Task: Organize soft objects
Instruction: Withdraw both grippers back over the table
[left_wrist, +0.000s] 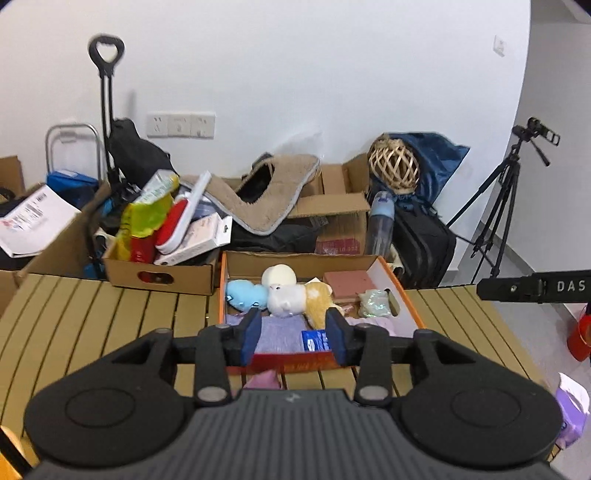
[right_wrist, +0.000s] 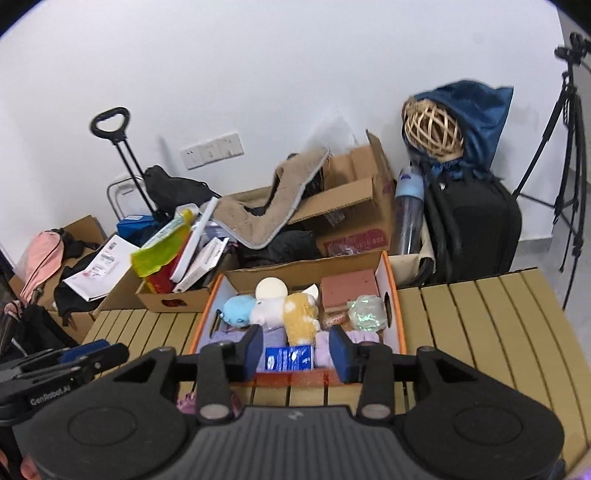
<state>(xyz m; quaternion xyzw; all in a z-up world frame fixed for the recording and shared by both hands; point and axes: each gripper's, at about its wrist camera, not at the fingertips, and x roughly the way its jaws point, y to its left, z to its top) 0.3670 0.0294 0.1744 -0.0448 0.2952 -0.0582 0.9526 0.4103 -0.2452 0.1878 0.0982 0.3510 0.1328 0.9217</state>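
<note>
Box (left_wrist: 397, 291) sits ahead of and below both grippers, on the slatted table (left_wrist: 92, 314), with its long axis running from near to far. It already holds the soft things: a blue plush (left_wrist: 245, 297), a white plush (left_wrist: 286, 301) and a yellow plush (left_wrist: 319, 301) in a row across the middle, a cream ball (left_wrist: 279, 275) behind them, purple cloth (left_wrist: 279, 334) and a blue packet (left_wrist: 314, 340) at the near end, a pink block (left_wrist: 349, 282) and a glittery puff (left_wrist: 375, 303) on the right.

The left gripper (left_wrist: 293, 336) and the right gripper (right_wrist: 297, 350) both hang above the near end of the box, jaws part open with nothing between them.

What may be left lies nearer than the box: a pink-purple scrap (left_wrist: 262, 380) on the table just under the left gripper, so that hand looks closer to it. A lilac item (left_wrist: 572, 410) shows at the right edge, but whether it rests on the table I cannot tell.
</note>
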